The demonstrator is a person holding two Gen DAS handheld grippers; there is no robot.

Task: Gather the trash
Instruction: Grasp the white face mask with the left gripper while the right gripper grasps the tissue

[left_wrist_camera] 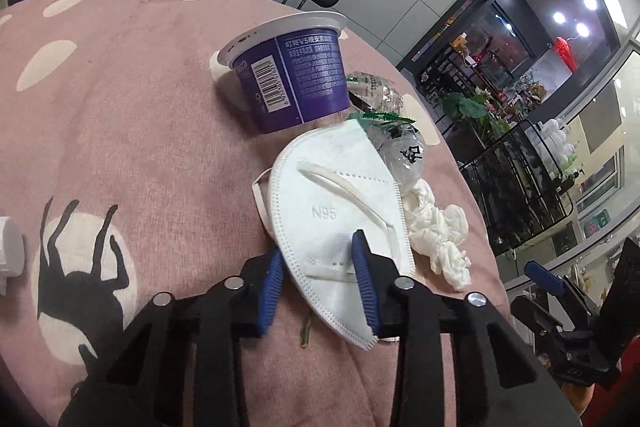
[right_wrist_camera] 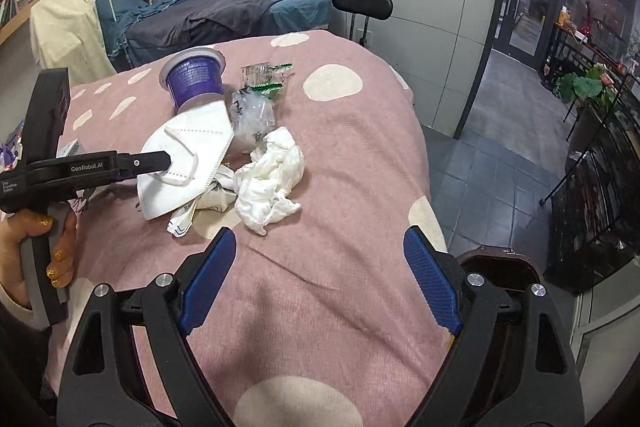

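Note:
A white N95 mask [left_wrist_camera: 336,211] lies in a heap of litter on the pink spotted bedspread [right_wrist_camera: 340,307]. My left gripper [left_wrist_camera: 318,245] is shut on the mask's near edge, one blue pad under its left rim and the other on top. A purple cup [left_wrist_camera: 296,79] lies on its side behind the mask. To its right are crumpled clear plastic [left_wrist_camera: 400,151] and a wad of white tissue [left_wrist_camera: 436,231]. My right gripper [right_wrist_camera: 320,233] hangs open over bare bedspread just in front of the tissue [right_wrist_camera: 272,179], with nothing between its fingers.
A green-printed wrapper [right_wrist_camera: 264,75] lies behind the heap, and a white wrapper [right_wrist_camera: 200,203] pokes out under the mask. A dark brown container rim [right_wrist_camera: 504,267] shows past the bed's right edge. A black chair [right_wrist_camera: 362,3] and a covered couch [right_wrist_camera: 224,11] stand behind.

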